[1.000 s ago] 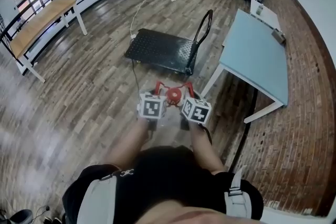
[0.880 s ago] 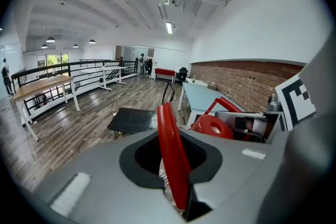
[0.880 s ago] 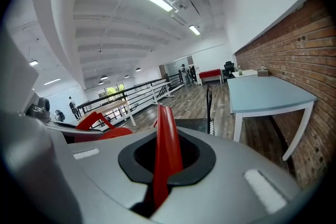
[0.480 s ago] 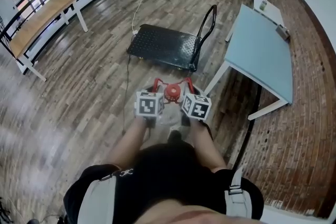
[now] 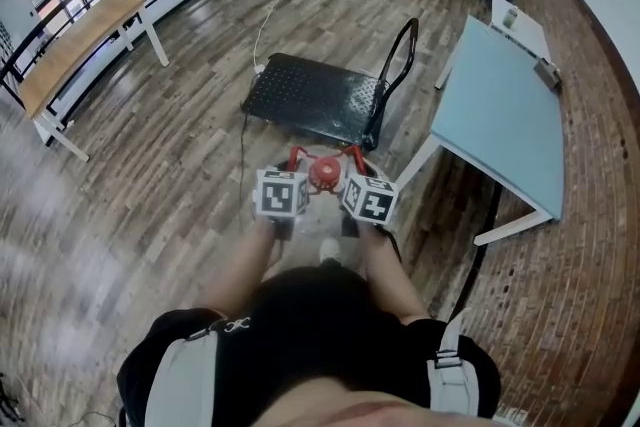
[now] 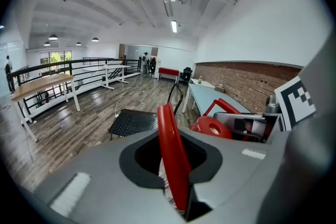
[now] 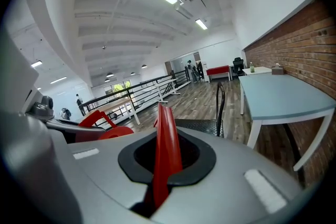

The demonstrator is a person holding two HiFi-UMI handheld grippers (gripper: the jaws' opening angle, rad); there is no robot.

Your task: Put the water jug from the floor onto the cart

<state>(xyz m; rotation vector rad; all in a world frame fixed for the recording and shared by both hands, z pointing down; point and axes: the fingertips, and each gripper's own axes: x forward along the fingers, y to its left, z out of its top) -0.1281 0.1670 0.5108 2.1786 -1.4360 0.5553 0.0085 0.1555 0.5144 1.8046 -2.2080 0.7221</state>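
Wood-plank floor (image 5: 150,175) fills the room. Over it, just short of the near edge of the cart (image 5: 315,95), we hold the jug (image 5: 322,177), lifted clear of the planks as far as we can judge. Only its red cap (image 6: 211,127) and two red handles show plainly. The clear body hangs under the grippers, mostly hidden, so we cannot tell how full it is.

If it is filled we judge it heavy, stiff-walled, and apt to swing and slosh. The handles look like the right hold, one on each side and kept level. Our left gripper (image 6: 175,165) is clamped on one handle (image 6: 169,139), with the red strip pinched between its jaws. Our right gripper (image 7: 164,170) is closed tight on the other handle (image 7: 167,134). The cap sits between the two grippers.

Beyond the jug, the cart's black perforated deck carries nothing. Its push bar (image 5: 392,55) stands upright at the cart's right end. A blue table (image 5: 500,115) stands right of the cart, with a few small things at its far end. A white cable (image 5: 268,10) trails away from the cart's far-left corner.
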